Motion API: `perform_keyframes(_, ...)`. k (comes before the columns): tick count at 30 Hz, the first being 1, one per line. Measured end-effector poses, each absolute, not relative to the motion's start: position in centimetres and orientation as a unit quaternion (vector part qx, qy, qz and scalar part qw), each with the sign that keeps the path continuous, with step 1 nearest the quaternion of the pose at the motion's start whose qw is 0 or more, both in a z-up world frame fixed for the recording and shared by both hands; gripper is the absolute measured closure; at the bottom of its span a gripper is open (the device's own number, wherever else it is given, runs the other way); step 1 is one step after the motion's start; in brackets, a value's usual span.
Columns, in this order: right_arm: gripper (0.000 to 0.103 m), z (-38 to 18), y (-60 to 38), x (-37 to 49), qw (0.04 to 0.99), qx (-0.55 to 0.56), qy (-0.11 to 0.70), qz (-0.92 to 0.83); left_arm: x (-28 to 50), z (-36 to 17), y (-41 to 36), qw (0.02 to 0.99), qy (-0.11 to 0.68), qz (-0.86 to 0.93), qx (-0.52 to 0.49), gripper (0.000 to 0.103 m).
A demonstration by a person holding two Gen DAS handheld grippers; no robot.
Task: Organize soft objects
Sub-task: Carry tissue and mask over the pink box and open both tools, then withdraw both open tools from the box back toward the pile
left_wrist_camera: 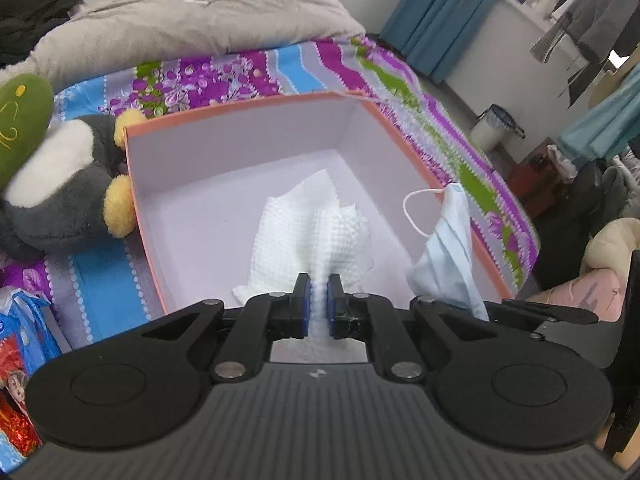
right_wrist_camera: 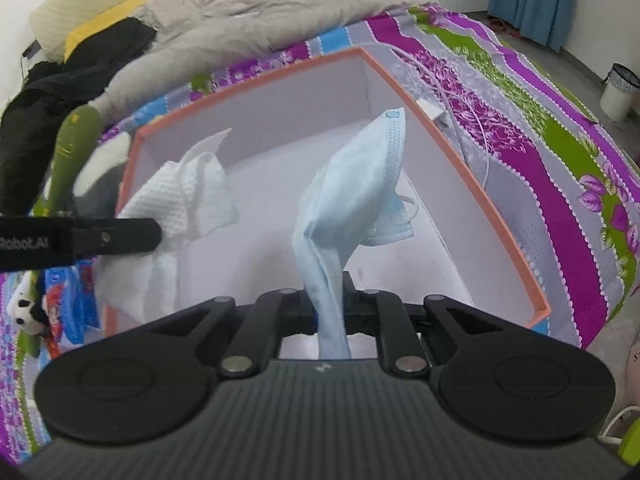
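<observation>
Left gripper (left_wrist_camera: 318, 288) is clamped on a white embossed paper towel (left_wrist_camera: 308, 232): a pinched neck of the sheet passes between the blue pads (left_wrist_camera: 304, 300), and the rest fans out forward and hangs above the floor of the open box (left_wrist_camera: 240, 112). Right gripper (right_wrist_camera: 326, 292) is clamped on a pale blue face mask (right_wrist_camera: 352, 196); the gathered end of the mask runs back between the two fingers, and the wider pleated part stands forward over the box interior. Towel: dimpled texture, crumpled, folded into several loose flaps. Mask: creased lengthwise, stitched edge at its far tip, white ear loop (left_wrist_camera: 416, 212) dangling in an arc on the side facing the box. Box: salmon-orange outside and rim, white inside, sitting on a bedspread (left_wrist_camera: 420, 100) striped purple, blue, grey and green. Both grippers are held at the near edge of the box, angled down into it, left one on the left half, right one on the right half; in the right wrist view the left gripper enters from the left edge. A grey-and-white plush penguin (left_wrist_camera: 68, 184) with yellow feet lies just beside the box's left wall. A grey duvet (left_wrist_camera: 192, 12) is bunched further back.
</observation>
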State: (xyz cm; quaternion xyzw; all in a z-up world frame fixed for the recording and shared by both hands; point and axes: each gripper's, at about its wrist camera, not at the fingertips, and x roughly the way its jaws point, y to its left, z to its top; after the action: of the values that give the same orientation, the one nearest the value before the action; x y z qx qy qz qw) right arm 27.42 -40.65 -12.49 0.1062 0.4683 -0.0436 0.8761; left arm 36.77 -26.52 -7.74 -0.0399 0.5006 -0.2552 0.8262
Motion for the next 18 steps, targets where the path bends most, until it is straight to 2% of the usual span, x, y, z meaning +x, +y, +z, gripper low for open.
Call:
perform_keyframes(4,0.087,-13.1,-41.3,27.8,0.873,0.110,0.472,-0.045,37.0,-8.6,-27.0,0.822,0.510,-0.252,-0.032,0.092)
perform_keyframes(6,0.082,-13.2,-41.5,27.9,0.873,0.111,0.473,-0.044,36.9,-8.6,-27.1,0.823,0.510,-0.250,-0.023,0.089)
perform_keyframes(7,0.073,-13.2,-41.5,27.9,0.873,0.111,0.472,-0.045,36.8,-8.6,-27.1,0.822,0.512,-0.250,-0.020,0.081)
perform_keyframes(8,0.068,-13.1,-41.5,27.8,0.874,0.110,0.471,-0.047,36.8,-8.6,-27.2,0.821,0.512,-0.253,-0.019,0.067)
perform_keyframes(10,0.065,-12.8,-41.3,27.7,0.877,0.102,0.467,-0.049,36.7,-8.3,-27.1,0.823,0.508,-0.252,-0.021,0.058)
perform_keyframes(15,0.065,-11.9,-41.3,27.2,0.884,0.099,0.453,-0.055,36.0,-6.8,-27.0,0.837,0.483,-0.256,-0.012,0.058)
perform_keyframes(18,0.047,-11.0,-41.5,26.4,0.893,0.106,0.434,-0.056,35.5,-5.6,-26.7,0.847,0.465,-0.259,-0.005,0.058)
